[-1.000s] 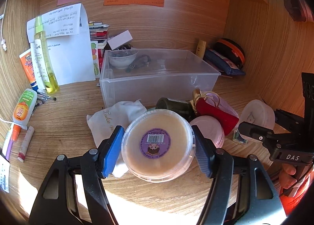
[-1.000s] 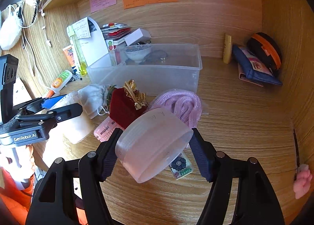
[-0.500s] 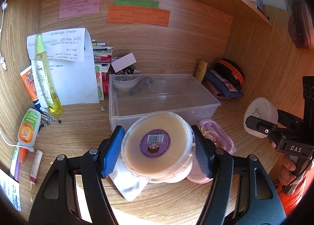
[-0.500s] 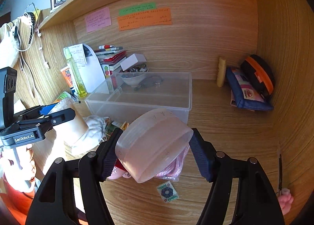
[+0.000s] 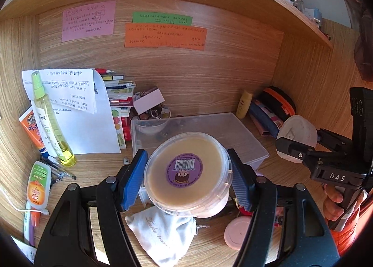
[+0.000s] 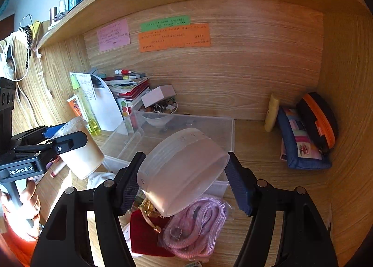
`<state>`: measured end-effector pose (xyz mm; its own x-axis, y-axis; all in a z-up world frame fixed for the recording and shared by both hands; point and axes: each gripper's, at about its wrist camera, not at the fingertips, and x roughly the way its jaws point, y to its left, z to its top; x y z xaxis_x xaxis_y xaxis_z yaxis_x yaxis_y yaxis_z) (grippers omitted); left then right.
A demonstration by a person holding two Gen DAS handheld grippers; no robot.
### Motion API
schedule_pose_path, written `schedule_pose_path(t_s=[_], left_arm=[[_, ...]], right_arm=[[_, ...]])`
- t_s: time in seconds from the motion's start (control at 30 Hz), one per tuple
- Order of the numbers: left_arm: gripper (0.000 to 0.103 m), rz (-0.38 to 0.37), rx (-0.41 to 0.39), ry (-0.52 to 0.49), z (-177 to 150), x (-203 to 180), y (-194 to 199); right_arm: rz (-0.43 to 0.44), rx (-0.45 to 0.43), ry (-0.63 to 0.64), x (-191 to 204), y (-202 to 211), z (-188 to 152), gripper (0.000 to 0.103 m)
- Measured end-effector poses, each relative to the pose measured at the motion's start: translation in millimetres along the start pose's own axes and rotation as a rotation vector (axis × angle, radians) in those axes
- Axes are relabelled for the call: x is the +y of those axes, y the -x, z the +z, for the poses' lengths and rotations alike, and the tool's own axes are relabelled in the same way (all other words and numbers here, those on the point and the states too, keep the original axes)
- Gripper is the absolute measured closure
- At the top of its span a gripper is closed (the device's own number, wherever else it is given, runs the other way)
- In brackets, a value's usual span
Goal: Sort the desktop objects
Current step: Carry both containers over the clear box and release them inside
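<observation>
My left gripper (image 5: pixel 187 177) is shut on a round cream-coloured tub (image 5: pixel 186 171) with a purple barcode sticker, held above the desk in front of a clear plastic bin (image 5: pixel 242 136). In the right wrist view, my right gripper (image 6: pixel 184 178) is shut on a frosted, translucent round container (image 6: pixel 181 169), tilted, over the near edge of the clear plastic bin (image 6: pixel 209 127). That frosted container (image 5: pixel 297 136) also shows at the right of the left wrist view, and the cream tub (image 6: pixel 81 152) at the left of the right wrist view. A small white bowl (image 5: pixel 151 126) sits in the bin's far corner.
On the desk below lie a white drawstring pouch (image 5: pixel 163 232), a pink round lid (image 5: pixel 237 232), a pink cord bundle (image 6: pixel 195 227) and a red velvet pouch (image 6: pixel 144 232). Bottles and tubes (image 5: pixel 49 117) stand left. Pencil cases (image 6: pixel 307 131) fill the right corner. A shelf overhangs.
Both grippers have risen with their containers and drawn back from the clutter; the bin and back wall now sit lower in view. Neither grip has changed.
</observation>
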<state>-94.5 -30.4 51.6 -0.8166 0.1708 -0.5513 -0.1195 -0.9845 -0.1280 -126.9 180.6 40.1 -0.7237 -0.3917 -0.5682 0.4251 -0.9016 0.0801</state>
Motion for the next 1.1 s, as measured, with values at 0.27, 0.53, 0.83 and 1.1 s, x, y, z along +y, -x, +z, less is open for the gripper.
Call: schedule_pose_path(t_s=[0.27,0.53,0.83,1.1], left_arm=[[0.036,0.016,0.039,0.026,20,14,-38],[0.036,0.056,0.091,0.031,25,23,-77],[0.036,0.077,0.167,0.021,18,26,-115],[0.036,0.087,0.219,0.010,11,28,-136]], right_arm=[[-0.002,0.048,0.000,-3,-45,21,0.038],[-0.014,0.125,0.018,-10,-85,27,0.038],[-0.047,0.252,0.059,-17,-132,21,0.038],[-0.058,0.334,0.109,-14,-157,15,0.038]])
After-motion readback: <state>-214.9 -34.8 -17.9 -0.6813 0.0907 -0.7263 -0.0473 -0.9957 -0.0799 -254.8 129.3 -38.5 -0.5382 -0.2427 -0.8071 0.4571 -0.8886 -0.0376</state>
